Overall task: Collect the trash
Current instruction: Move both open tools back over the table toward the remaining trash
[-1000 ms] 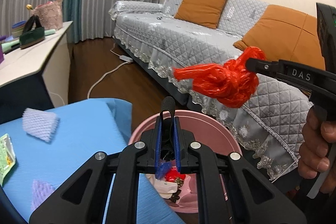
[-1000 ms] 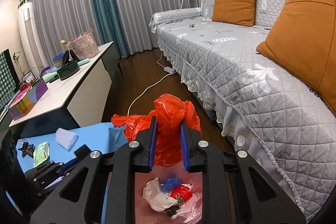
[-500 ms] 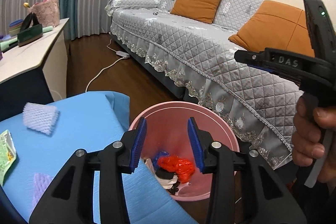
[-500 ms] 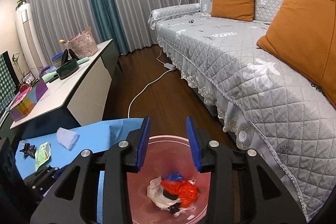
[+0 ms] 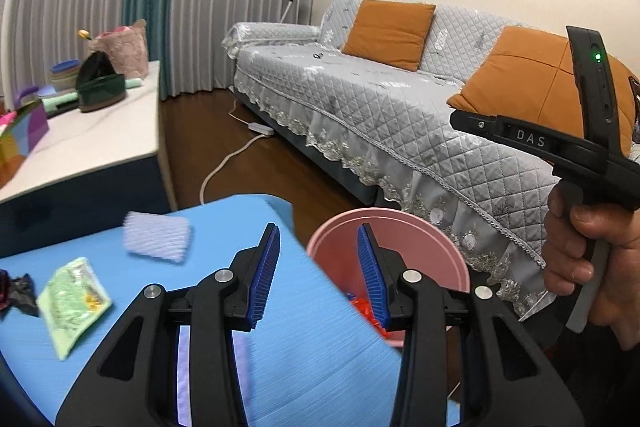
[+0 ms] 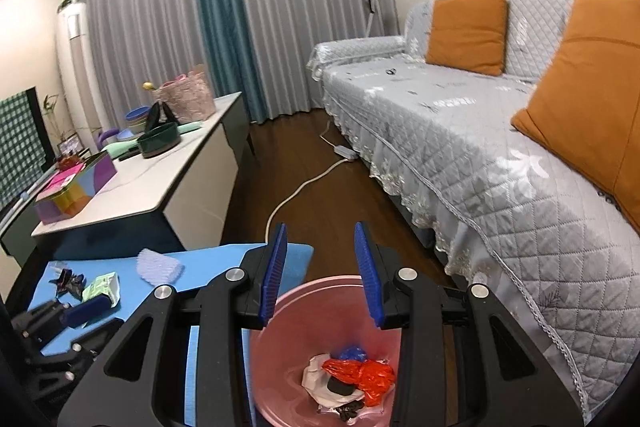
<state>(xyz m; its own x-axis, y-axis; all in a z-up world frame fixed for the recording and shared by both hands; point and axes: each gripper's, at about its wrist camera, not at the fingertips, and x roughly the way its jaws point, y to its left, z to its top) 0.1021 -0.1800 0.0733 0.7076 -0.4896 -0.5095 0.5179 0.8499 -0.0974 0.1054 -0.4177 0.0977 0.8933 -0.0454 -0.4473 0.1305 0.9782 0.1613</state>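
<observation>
Pink plastic forms the round trash bin (image 6: pixel 276 383) that stands on the dark wooden floor (image 6: pixel 316 203) between the blue-covered desk (image 5: pixel 312 355) and the grey quilted sofa (image 6: pixel 472 143). Inside it, in the right wrist view, a crumpled red plastic bag (image 6: pixel 366 379) lies on top of white paper scraps (image 6: pixel 314 377), with a bit of blue wrapper (image 6: pixel 352 353) just behind it and small dark bits in front.

The right tongs (image 6: pixel 322 275) hang above the bin with their blue-padded fingers (image 6: pixel 274 273) spread apart and nothing between them. The left tongs (image 5: pixel 318 277) also stand spread wide and hold nothing; they sit over the desk's right edge, and the bin's rim (image 5: pixel 436 239) and a sliver of the red bag show between and beyond their fingers. In the left wrist view the right tongs' black body, marked "DAS", is gripped by the right hand (image 5: pixel 588 259) at the frame's right side, in front of the sofa.

On the blue desk surface remain a pale lavender foam net sleeve (image 5: pixel 158 235), a light green snack packet (image 5: pixel 72 305) and, at the far left edge, a dark crumpled wrapper (image 5: pixel 18 289); the three lie apart from one another. Two orange cushions (image 6: pixel 466 31) lean against the sofa's back. A white cabinet (image 6: pixel 160 183) beyond the desk carries a dark green basket (image 6: pixel 158 139) and a colourful box (image 6: pixel 74 187). A white power cable (image 6: pixel 304 187) runs across the floor.
</observation>
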